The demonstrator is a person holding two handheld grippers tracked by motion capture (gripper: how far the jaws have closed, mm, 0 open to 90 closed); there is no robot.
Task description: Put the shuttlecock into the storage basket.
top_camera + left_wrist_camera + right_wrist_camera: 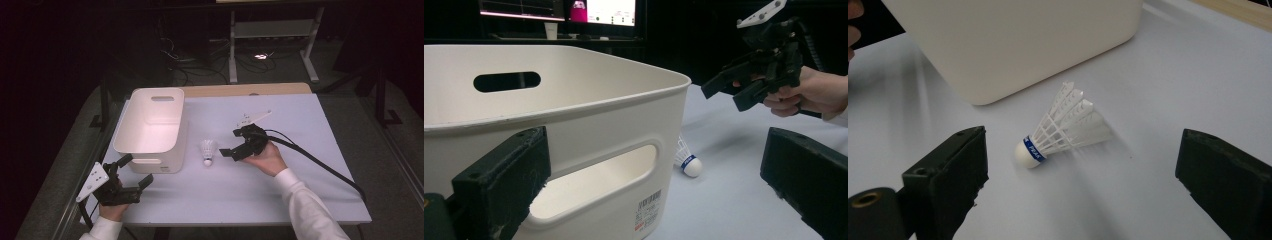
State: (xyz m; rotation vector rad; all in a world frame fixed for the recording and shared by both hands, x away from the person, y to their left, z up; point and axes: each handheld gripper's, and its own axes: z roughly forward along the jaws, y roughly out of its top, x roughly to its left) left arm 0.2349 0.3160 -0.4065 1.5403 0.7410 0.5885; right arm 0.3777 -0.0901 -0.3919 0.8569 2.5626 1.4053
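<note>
Hovering right tongs [228,143], spread beside shuttlecock [208,151]

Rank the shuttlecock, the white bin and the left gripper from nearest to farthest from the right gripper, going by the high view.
From the right gripper:
1. Shuttlecock, lying on the table just beyond its open jaws, toward the person's left.
2. White bin, farther left, past the shuttlecock.
3. Left gripper, at the table's near left corner, in front of the bin.
</note>
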